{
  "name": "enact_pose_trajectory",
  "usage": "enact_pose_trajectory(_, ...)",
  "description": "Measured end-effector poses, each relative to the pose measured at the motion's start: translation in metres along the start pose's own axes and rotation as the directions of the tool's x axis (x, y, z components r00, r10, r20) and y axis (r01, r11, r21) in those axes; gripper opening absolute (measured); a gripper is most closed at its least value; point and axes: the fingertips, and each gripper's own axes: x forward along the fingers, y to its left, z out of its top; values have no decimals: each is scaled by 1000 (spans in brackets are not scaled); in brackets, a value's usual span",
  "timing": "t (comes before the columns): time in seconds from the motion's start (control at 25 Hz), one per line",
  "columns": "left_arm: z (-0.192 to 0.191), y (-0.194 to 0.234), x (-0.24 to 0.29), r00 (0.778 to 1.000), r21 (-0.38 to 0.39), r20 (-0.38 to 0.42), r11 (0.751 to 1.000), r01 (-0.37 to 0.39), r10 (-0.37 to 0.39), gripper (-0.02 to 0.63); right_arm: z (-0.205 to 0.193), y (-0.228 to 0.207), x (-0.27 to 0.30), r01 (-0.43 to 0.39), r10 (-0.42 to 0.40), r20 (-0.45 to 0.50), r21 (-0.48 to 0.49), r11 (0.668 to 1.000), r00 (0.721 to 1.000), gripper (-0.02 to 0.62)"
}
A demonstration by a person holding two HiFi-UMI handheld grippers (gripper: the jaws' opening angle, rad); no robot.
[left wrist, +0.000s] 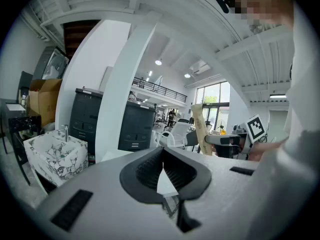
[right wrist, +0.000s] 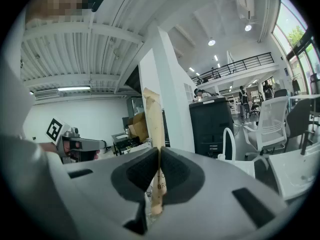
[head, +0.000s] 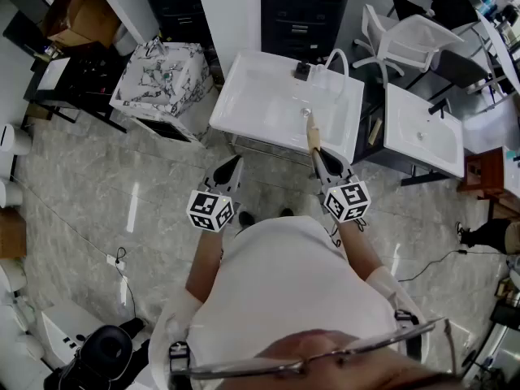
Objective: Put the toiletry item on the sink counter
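The toiletry item point(head: 312, 136) is a long, flat, tan paper-wrapped piece. My right gripper point(head: 318, 158) is shut on its lower part, and it sticks out toward the front edge of the white sink counter point(head: 260, 96). In the right gripper view the item point(right wrist: 153, 129) rises upright between the closed pads of the right gripper point(right wrist: 159, 171). My left gripper point(head: 235, 164) hangs level with it, to the left, short of the sink's front edge. It is shut with nothing in it point(left wrist: 162, 166), and from there the item point(left wrist: 200, 129) shows off to the right.
A second white sink point(head: 422, 132) stands right of the first. A marble-patterned basin point(head: 162, 75) sits to the left. White chairs point(head: 406, 39) and dark cabinets point(head: 305, 10) stand behind. A cable point(head: 122, 258) lies on the tiled floor.
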Motion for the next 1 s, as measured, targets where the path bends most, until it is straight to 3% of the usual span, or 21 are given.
enact_pose_trajectory(1.0,-3,10,-1,1000,-8,-11,1000,7,-7,5,-6,-2,6,29,-29,-7,23,999,1000,20)
